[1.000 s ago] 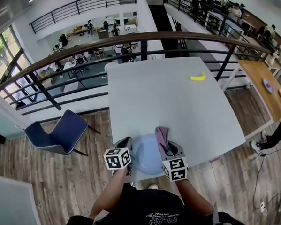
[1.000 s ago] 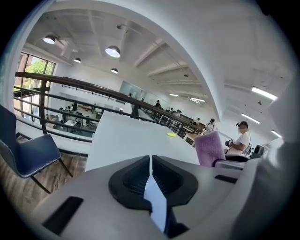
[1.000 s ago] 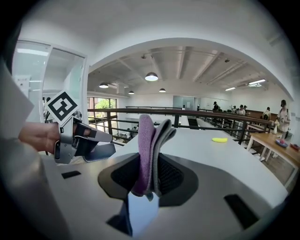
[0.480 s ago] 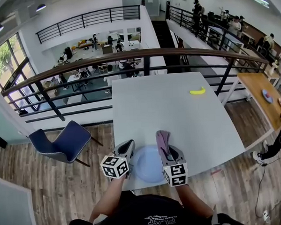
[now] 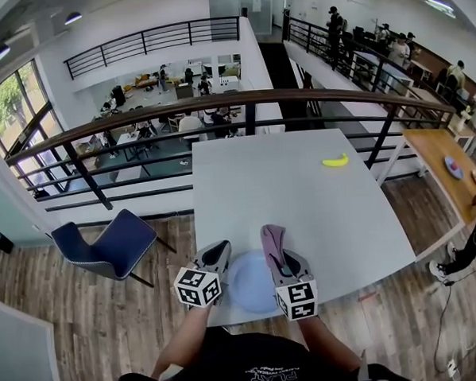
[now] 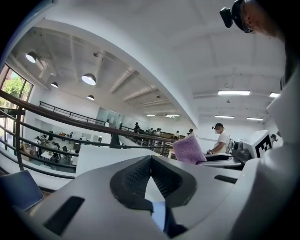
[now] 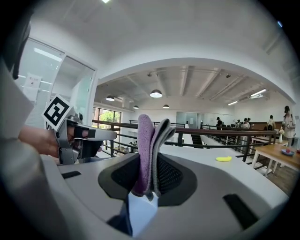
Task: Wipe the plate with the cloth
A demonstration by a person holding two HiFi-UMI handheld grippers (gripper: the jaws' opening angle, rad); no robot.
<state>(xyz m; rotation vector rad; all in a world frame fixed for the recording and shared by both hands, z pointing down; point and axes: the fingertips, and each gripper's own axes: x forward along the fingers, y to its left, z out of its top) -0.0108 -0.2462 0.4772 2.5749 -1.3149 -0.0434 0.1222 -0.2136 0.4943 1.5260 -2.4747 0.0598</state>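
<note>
A pale blue plate (image 5: 249,287) lies on the white table (image 5: 302,190) at its near edge. My left gripper (image 5: 221,249) hovers over the plate's left rim, pointing level. Its jaws are shut, with nothing seen between the tips (image 6: 150,160). My right gripper (image 5: 276,251) is over the plate's right side, shut on a folded purple and grey cloth (image 5: 270,235). The cloth (image 7: 146,140) stands upright between its pads. In the right gripper view my left gripper (image 7: 101,135) is at the left. The cloth (image 6: 190,150) also shows in the left gripper view.
A yellow banana (image 5: 336,161) lies at the table's far right. A metal railing (image 5: 217,103) runs behind the table over a drop to a lower floor. A blue chair (image 5: 105,240) stands at the left. A wooden table (image 5: 447,155) is at the right, with people beyond.
Both grippers have risen a little above the plate. The left one has rolled somewhat. The cloth stays in the right gripper, and the plate has not moved.
</note>
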